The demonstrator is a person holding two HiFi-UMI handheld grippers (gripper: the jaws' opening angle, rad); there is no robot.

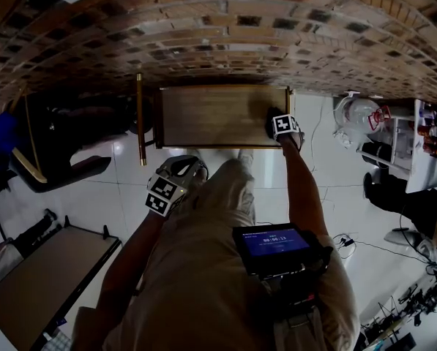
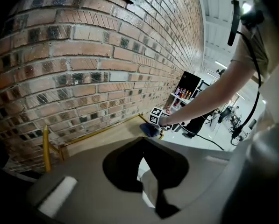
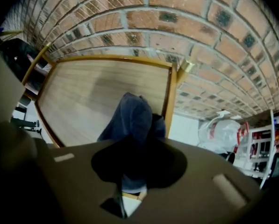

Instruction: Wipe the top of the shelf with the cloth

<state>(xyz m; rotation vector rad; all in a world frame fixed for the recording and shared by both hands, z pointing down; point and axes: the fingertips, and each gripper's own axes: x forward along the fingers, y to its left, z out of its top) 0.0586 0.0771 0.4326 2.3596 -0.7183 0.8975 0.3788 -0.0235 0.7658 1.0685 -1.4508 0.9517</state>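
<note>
My right gripper (image 1: 278, 120) fingers clamped on blue cloth (image 3: 132, 118), at shelf top (image 1: 211, 115) right edge. Idle left gripper (image 1: 187, 170) fingers together, empty. I'd press flat, sweep left, overlapping passes.

Seemingly matt wooden shelf (image 1: 203, 115); soft cloth (image 3: 132, 118)

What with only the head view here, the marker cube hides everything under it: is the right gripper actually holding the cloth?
Observer: Yes. The right gripper view shows the right gripper shut on a dark blue cloth.
Operator: Is the cloth down on the shelf?
Observer: It rests on the shelf top, close beside the rail at the right edge.
Operator: And the left gripper?
Observer: The left gripper holds nothing; its view looks at the shelf from off to the side.
</note>
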